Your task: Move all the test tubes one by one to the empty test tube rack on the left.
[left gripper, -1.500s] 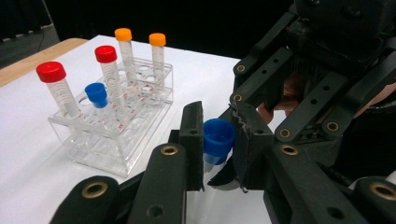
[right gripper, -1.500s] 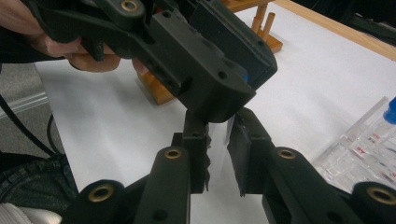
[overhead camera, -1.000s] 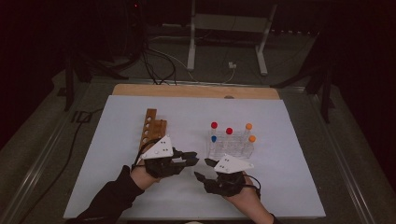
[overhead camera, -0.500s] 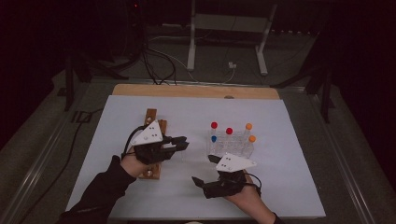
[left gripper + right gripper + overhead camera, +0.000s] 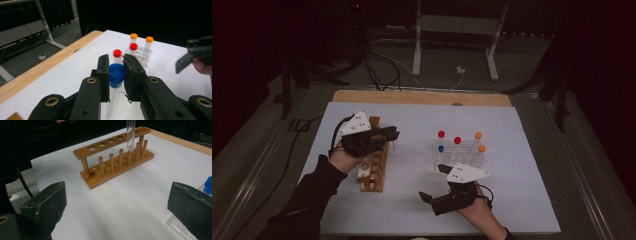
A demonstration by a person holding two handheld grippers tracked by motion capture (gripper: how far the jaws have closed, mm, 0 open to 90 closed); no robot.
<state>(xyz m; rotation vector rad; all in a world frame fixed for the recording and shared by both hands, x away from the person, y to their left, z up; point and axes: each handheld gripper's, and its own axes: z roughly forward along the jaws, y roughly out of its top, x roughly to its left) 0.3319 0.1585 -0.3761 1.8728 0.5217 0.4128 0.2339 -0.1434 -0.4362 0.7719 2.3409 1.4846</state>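
My left gripper (image 5: 117, 65) is shut on a clear test tube with a blue cap (image 5: 117, 75), clamped just below the cap and hanging upright. In the high view the left gripper (image 5: 393, 134) hovers over the far end of a wooden tube rack (image 5: 374, 167). The right gripper view shows the tube's glass body (image 5: 130, 135) hanging above the wooden rack (image 5: 115, 161), whose holes are empty. My right gripper (image 5: 433, 182) stands wide open near the table's front, holding nothing. A clear rack (image 5: 459, 155) holds tubes with red, orange and blue caps.
The white mat (image 5: 512, 190) covers the table, with a wooden strip (image 5: 422, 97) along its far edge. Cables and a metal stand (image 5: 452, 30) lie on the floor beyond. A blue cap (image 5: 208, 185) sits at the right gripper view's right edge.
The left gripper has carried the blue-capped tube away from the clear rack, farther and leftward over the wooden rack. The right gripper has drawn back toward the front edge, still open.
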